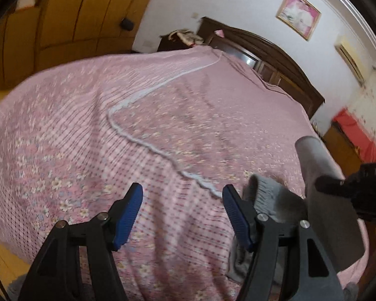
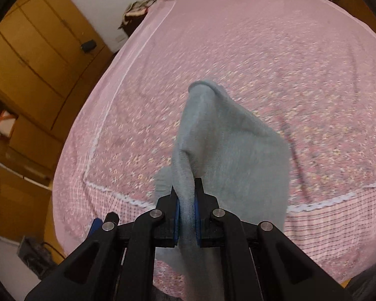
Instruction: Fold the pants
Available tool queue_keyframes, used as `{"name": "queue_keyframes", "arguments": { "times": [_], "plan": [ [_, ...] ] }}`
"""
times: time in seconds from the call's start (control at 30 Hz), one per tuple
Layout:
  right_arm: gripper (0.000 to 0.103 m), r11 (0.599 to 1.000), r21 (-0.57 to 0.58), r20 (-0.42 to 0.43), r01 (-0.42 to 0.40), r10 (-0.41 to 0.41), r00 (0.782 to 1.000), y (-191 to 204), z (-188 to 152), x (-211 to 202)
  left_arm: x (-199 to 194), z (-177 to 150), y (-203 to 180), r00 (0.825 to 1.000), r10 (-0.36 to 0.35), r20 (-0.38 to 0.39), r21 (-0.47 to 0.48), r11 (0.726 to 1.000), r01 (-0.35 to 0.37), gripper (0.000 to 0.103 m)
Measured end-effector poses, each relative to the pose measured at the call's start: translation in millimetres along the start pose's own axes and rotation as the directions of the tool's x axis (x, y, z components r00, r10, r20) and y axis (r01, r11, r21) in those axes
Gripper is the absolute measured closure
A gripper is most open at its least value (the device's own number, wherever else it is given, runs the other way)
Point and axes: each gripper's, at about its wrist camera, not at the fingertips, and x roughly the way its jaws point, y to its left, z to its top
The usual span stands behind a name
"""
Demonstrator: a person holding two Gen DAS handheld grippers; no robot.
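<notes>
The grey fleece pants (image 2: 228, 150) hang from my right gripper (image 2: 187, 215), which is shut on a fold of the fabric above the pink bed. In the left wrist view the pants (image 1: 320, 200) hang at the right, with a ribbed cuff (image 1: 263, 195) just beside my right finger. My left gripper (image 1: 183, 213) is open and empty, held above the bed's near corner, just left of the pants. The right gripper's black body (image 1: 358, 185) shows at the right edge, holding the cloth up.
A pink flowered bedspread (image 1: 163, 115) with a white lace trim covers the bed. A dark wooden headboard (image 1: 275, 57) stands at the far end. Yellow wooden wardrobes (image 2: 37, 62) line the left side. A nightstand with cloth on it (image 1: 183, 37) stands beside the headboard.
</notes>
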Motion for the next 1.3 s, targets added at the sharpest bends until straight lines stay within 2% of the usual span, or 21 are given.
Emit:
{"name": "queue_keyframes", "arguments": {
  "times": [0.13,0.2,0.4,0.57,0.63,0.67,0.7,0.73,0.77,0.8,0.83,0.87,0.93,1.03,1.1,1.13,1.17,1.2,1.23,1.27,1.3],
  "plan": [
    [0.093,0.999,-0.041,-0.002,0.028,-0.028,1.0,21,-9,5,1,1,22,0.999,-0.032,-0.021,-0.09,0.996,0.03,0.034],
    [0.093,0.997,-0.061,-0.005,0.042,-0.043,0.999,29,-15,9,-2,2,27,1.0,-0.028,-0.013,-0.104,0.994,0.027,0.034],
    [0.093,0.984,-0.138,-0.001,0.114,-0.116,0.993,51,-31,22,-8,-2,17,1.0,-0.005,0.013,-0.02,1.0,0.006,0.034],
    [0.093,0.985,-0.127,-0.045,0.113,-0.12,0.992,59,-34,41,-6,-2,3,1.0,-0.005,0.009,0.021,1.0,0.005,0.034],
    [0.086,0.983,-0.143,-0.054,0.117,-0.126,0.991,65,-35,49,-4,-2,2,1.0,-0.006,0.007,0.026,1.0,0.006,0.034],
    [0.083,0.986,-0.131,-0.055,0.107,-0.115,0.992,65,-36,51,-4,-2,2,1.0,-0.006,0.006,0.025,1.0,0.006,0.034],
    [0.073,0.992,-0.103,-0.053,0.07,-0.076,0.996,63,-37,50,-3,-2,1,1.0,-0.006,0.004,0.024,1.0,0.006,0.034],
    [0.071,0.997,-0.073,-0.048,0.006,-0.009,0.999,60,-38,47,-3,-2,2,1.0,-0.007,0.002,0.021,1.0,0.007,0.034],
    [0.071,0.992,-0.019,-0.028,-0.126,0.126,0.992,53,-38,40,-2,-1,4,1.0,-0.009,0.002,0.015,1.0,0.009,0.034],
    [0.071,0.977,0.01,-0.011,-0.213,0.213,0.977,48,-39,33,-2,-1,5,1.0,-0.012,0.0,0.007,1.0,0.012,0.034],
    [0.07,0.967,0.012,0.005,-0.253,0.253,0.968,44,-38,25,-3,0,7,1.0,-0.016,-0.001,-0.003,1.0,0.016,0.034],
    [0.069,0.966,-0.008,0.029,-0.257,0.257,0.966,38,-37,15,-4,1,9,1.0,-0.029,0.002,-0.014,0.999,0.029,0.034],
    [0.065,0.975,-0.073,0.072,-0.208,0.213,0.974,24,-35,-3,-13,3,10,0.996,-0.074,0.042,-0.03,0.997,0.075,0.034],
    [0.063,0.983,-0.103,0.105,-0.154,0.164,0.981,-19,-36,-17,-34,9,-7,0.983,-0.165,0.08,0.018,0.986,0.164,0.034],
    [0.063,0.977,-0.047,0.094,-0.206,0.21,0.973,-61,-39,-16,-48,12,-25,0.953,-0.291,0.08,0.062,0.956,0.286,0.034],
    [0.063,0.967,-0.011,0.092,-0.254,0.254,0.963,-77,-41,-13,-53,12,-38,0.931,-0.36,0.06,0.096,0.93,0.354,0.034],
    [0.063,0.952,0.027,0.089,-0.305,0.301,0.949,-93,-44,-10,-54,12,-52,0.917,-0.398,0.032,0.141,0.91,0.39,0.033],
    [0.063,0.933,0.062,0.083,-0.355,0.349,0.933,-107,-47,-5,-52,11,-67,0.917,-0.398,-0.006,0.196,0.899,0.392,0.033],
    [0.063,0.925,0.074,0.081,-0.373,0.367,0.927,-113,-49,-1,-44,8,-81,0.938,-0.346,-0.034,0.258,0.903,0.343,0.033],
    [0.063,0.923,0.075,0.081,-0.377,0.371,0.925,-119,-51,2,-34,6,-90,0.971,-0.239,-0.023,0.308,0.922,0.234,0.034],
    [0.063,0.926,0.069,0.08,-0.372,0.367,0.927,-120,-53,3,-29,5,-91,0.983,-0.181,-0.012,0.322,0.93,0.176,0.034]
  ]
}}
